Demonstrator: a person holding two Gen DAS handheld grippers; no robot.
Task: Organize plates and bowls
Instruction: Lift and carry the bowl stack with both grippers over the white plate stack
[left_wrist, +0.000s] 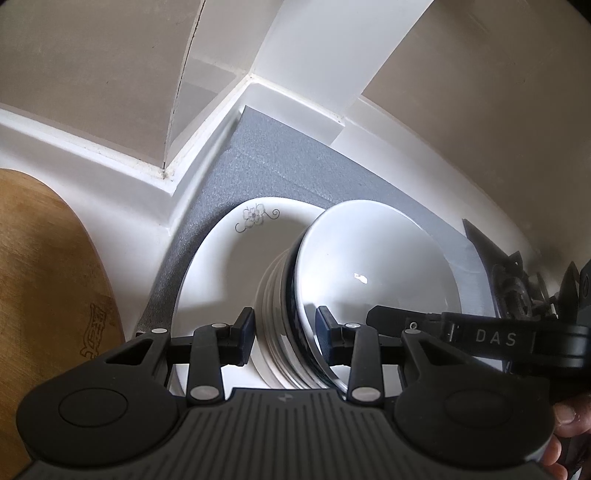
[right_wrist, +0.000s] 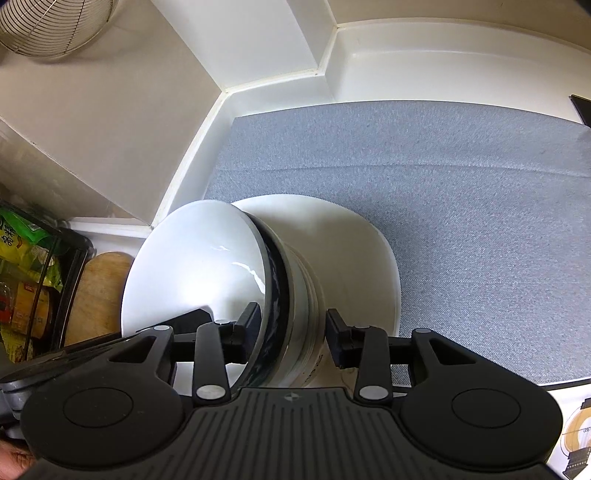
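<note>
A stack of nested white bowls (left_wrist: 280, 325) stands on a white square plate (left_wrist: 214, 266) with a flower print, on a grey mat (left_wrist: 280, 166). The top bowl (left_wrist: 373, 266) is white inside with a dark blue patterned outside. My left gripper (left_wrist: 284, 336) is open, its fingers on either side of the stack's rim. In the right wrist view the same top bowl (right_wrist: 199, 266), stack (right_wrist: 303, 332) and plate (right_wrist: 354, 258) show. My right gripper (right_wrist: 291, 339) is open and straddles the stack's rim from the opposite side. The right gripper's arm (left_wrist: 495, 338) reaches in from the right.
A wooden cutting board (left_wrist: 48, 277) lies to the left; it also shows in the right wrist view (right_wrist: 99, 291). White counter ledge and walls (left_wrist: 207, 122) box in the mat. A gas burner (left_wrist: 517, 291) sits at right. A wire basket (right_wrist: 51, 26) and a rack with packets (right_wrist: 26, 266) stand left.
</note>
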